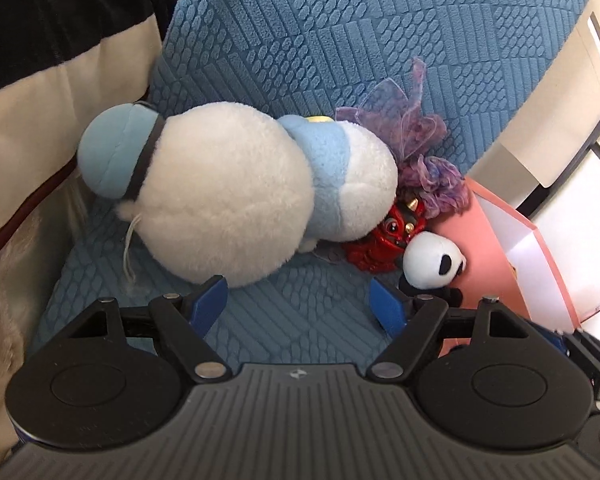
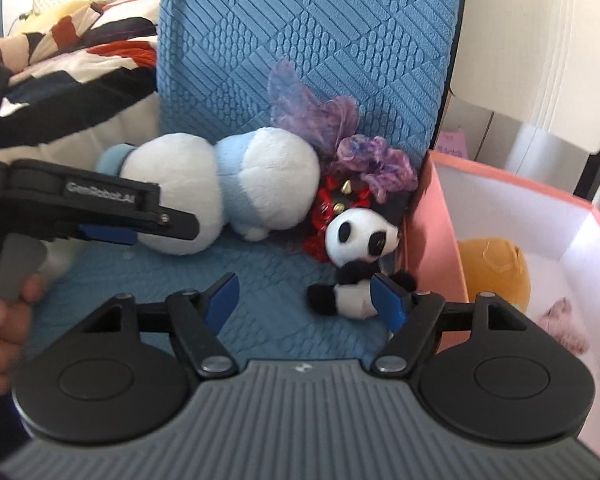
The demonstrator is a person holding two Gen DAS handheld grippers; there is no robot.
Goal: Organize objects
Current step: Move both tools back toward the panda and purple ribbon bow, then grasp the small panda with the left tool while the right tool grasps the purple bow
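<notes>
A large white and light-blue plush lies on its side on the blue textured seat. To its right huddle a red spiked toy, a small panda plush and a purple gauzy bundle. My left gripper stands open just in front of the big plush, with only seat fabric between its fingers. My right gripper is open too. The panda plush lies at its right fingertip, with its body partly behind that pad. The left gripper shows from the side by the big plush.
A pink box with a white inside stands right of the seat and holds an orange plush and a small pink item. The blue backrest rises behind the toys. A striped blanket lies at the left. A hand grips the left tool.
</notes>
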